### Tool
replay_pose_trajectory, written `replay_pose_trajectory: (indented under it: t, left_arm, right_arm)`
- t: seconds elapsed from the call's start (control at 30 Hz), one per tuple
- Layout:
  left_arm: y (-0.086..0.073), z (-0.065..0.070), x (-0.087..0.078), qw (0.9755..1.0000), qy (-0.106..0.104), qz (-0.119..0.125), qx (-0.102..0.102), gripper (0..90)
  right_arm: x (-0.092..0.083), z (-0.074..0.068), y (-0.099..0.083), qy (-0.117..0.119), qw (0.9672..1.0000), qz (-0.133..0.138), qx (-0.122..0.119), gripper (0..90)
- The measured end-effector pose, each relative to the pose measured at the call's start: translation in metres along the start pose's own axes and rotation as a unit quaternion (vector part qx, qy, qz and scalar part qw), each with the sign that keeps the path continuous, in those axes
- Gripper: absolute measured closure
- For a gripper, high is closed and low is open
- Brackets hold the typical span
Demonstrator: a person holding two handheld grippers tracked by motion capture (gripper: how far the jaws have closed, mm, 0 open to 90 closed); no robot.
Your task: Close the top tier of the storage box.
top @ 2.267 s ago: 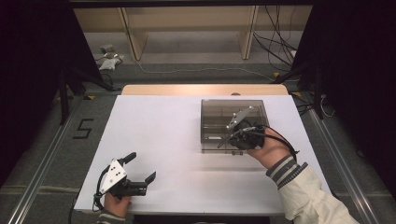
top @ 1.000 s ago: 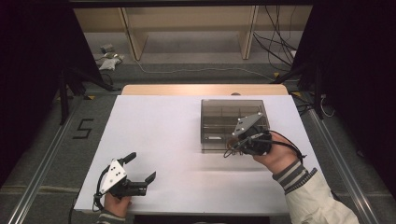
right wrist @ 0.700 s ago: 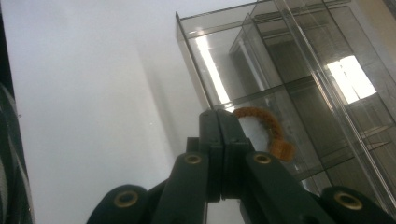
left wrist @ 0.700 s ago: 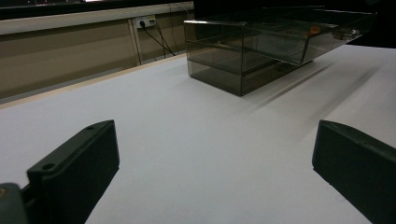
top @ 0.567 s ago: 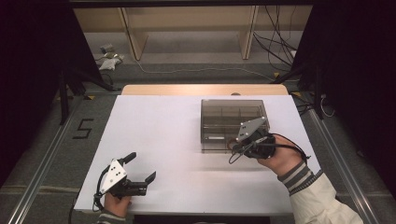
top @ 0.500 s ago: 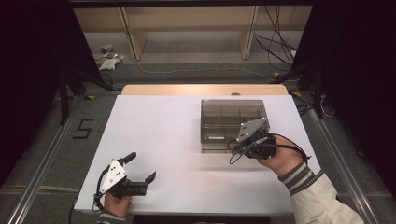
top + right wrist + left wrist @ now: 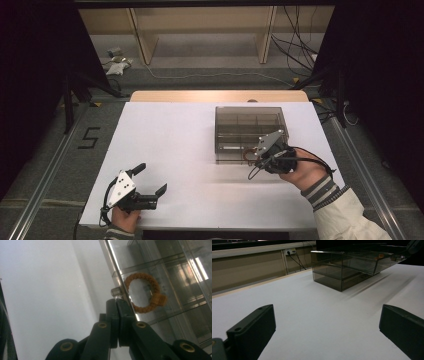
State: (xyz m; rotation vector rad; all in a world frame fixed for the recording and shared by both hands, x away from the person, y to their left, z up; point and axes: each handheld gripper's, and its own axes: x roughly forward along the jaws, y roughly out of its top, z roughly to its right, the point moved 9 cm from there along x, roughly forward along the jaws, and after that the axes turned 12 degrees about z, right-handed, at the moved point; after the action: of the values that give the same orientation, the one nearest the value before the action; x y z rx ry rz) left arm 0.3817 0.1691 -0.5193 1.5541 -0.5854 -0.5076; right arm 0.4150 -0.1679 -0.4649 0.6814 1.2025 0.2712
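Note:
A smoky clear drawer box (image 7: 247, 125) stands on the white table (image 7: 180, 145), right of centre. Its upper drawer (image 7: 387, 261) is slid out toward the person. Inside that drawer lies an orange braided ring (image 7: 143, 292), also visible as an orange spot (image 7: 247, 156) in the high view. My right gripper (image 7: 117, 301) is shut, its tips just under the small clear knob (image 7: 115, 291) on the drawer front; nothing is visible between the pads. In the high view the right gripper (image 7: 257, 159) sits at the box's near edge. My left gripper (image 7: 150, 180) rests open on the table at the near left.
The left gripper's black jaws (image 7: 327, 327) stand wide apart over bare white tabletop, with the box (image 7: 337, 272) far ahead. A wooden strip (image 7: 220, 96) borders the table's far edge. Cables (image 7: 300, 45) and shelving legs lie on the floor beyond.
My right hand has drawn back from above the box to its near front edge, toward the person, with only a slight drift in the last second. The left gripper has stayed put.

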Motion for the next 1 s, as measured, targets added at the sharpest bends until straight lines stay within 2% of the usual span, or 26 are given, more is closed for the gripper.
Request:
replay_pose_trajectory:
  t: [0.33,0.57,1.0]
  left_arm:
    - [0.0,0.0,0.0,1.0,0.0,0.0,0.0,0.6]
    - [0.0,0.0,0.0,1.0,-0.001,0.0,0.0,0.6]
    - [0.0,0.0,0.0,1.0,-0.001,0.0,-0.001,0.6]
  right_arm:
    - [0.005,0.001,-0.016,0.004,0.9992,-0.037,0.012,89.2]
    - [0.008,0.002,-0.023,0.003,0.9985,-0.052,0.016,89.3]
    - [0.014,0.009,-0.026,-0.019,0.9977,-0.061,0.022,89.6]
